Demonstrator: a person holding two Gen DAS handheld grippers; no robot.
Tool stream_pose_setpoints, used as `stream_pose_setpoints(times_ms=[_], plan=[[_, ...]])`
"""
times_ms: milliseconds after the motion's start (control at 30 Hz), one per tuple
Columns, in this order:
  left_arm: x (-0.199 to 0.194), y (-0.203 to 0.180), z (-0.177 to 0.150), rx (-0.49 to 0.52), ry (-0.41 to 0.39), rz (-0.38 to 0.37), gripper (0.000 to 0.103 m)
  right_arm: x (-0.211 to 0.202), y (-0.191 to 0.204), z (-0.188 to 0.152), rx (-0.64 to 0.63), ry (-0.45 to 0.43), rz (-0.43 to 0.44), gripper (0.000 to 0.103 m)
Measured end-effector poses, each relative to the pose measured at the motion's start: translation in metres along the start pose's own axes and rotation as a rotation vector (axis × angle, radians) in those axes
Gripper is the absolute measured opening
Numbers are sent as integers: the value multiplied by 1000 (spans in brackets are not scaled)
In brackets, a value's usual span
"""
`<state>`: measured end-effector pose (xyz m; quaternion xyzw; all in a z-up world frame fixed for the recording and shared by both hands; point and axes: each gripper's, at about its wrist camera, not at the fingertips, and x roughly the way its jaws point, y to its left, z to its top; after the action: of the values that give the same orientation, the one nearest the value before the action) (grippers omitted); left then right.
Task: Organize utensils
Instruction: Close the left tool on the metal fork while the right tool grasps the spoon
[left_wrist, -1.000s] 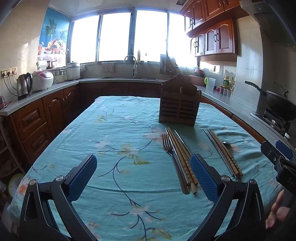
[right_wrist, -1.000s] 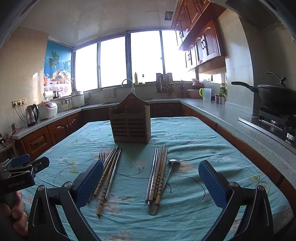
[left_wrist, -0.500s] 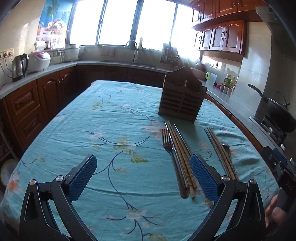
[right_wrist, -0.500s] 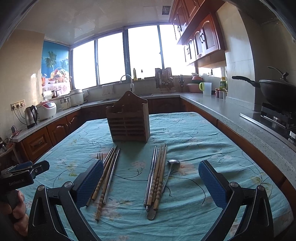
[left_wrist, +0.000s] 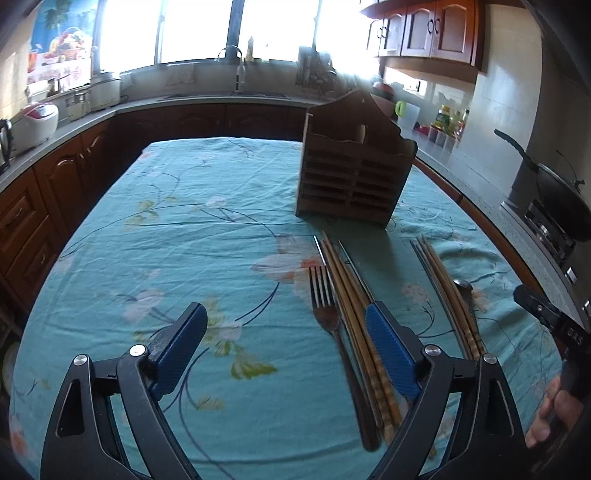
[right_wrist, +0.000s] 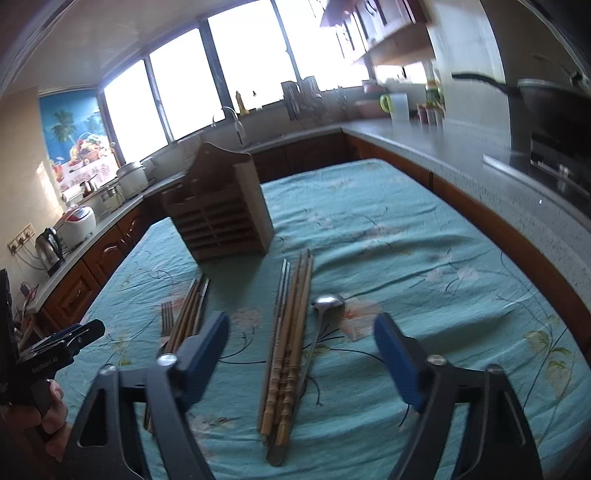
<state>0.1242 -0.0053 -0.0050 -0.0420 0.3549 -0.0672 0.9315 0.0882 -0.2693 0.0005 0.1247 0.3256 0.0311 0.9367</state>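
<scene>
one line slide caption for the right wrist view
Open right tongs above chopsticks and spoon, wooden holder behind.

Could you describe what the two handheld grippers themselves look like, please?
Both the left gripper and right gripper have black angular frames with silver pivot bolts and ribbed blue fingertip pads. The left unit's black handle carries white lettering and a blue top piece; bare fingers grip it.

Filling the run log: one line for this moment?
left claw: open, empty | right claw: open, over chopsticks | wooden holder: upright, no utensils visible
</scene>
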Motion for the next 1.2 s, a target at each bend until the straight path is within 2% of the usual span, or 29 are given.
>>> stream_pose_setpoints(times_ms=[67,167,433,500,533,600,633,700,800,900,967,1200], plan=[[11,-1,5,13,29,-11,82,13,-6,5,17,49,5,62],[30,-1,12,16,74,-44,75,31,-12,9,29,121,12,53],[73,-8,22,46,173,-81,63,69,-23,11,60,258,28,39],[82,-11,22,62,196,-90,55,75,-27,10,78,284,35,38],[86,-11,22,67,208,-93,52,77,-28,10,83,289,37,37],[95,-10,21,64,237,-111,37,81,-27,12,77,289,35,36],[96,-11,21,65,228,-114,37,82,-28,13,81,292,41,35],[97,-12,21,70,228,-146,19,85,-27,15,77,298,46,31],[97,-13,21,82,215,-153,16,90,-26,15,80,308,67,6],[88,-14,22,92,187,-169,5,88,-28,14,98,290,80,4],[82,-12,23,93,173,-169,2,85,-27,14,99,276,91,3],[69,-7,24,75,152,-185,2,64,-21,22,79,215,106,2]])
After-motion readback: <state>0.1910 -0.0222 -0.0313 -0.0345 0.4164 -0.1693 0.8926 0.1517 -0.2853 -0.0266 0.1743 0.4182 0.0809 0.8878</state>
